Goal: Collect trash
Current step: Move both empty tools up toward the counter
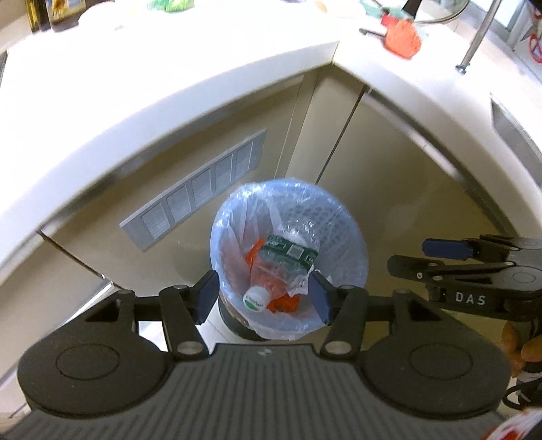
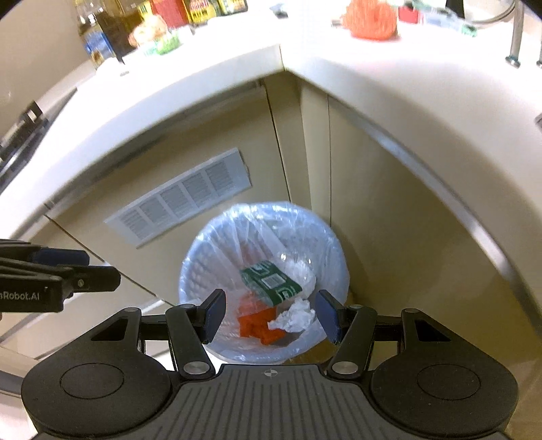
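A round bin (image 1: 342,216) lined with a clear bluish bag stands on the floor in the cabinet corner. In it lie a plastic bottle (image 1: 281,260) with a green label and white cap, orange scraps (image 2: 257,325) and a crumpled white paper (image 2: 294,318). My left gripper (image 1: 264,299) hangs above the bin, open, with nothing between its blue pads. My right gripper (image 2: 271,316) is also over the bin (image 2: 203,250), open and empty. Each gripper shows in the other's view: the right gripper (image 1: 413,257) at the right edge, the left gripper (image 2: 91,265) at the left edge.
A white L-shaped countertop (image 1: 203,67) wraps around the corner above the bin. On it lie an orange mesh bundle (image 2: 371,18), dark bottles (image 2: 101,34) and packets. A grey vent grille (image 1: 200,193) is set in the cabinet front. A metal post (image 1: 474,44) rises at the right.
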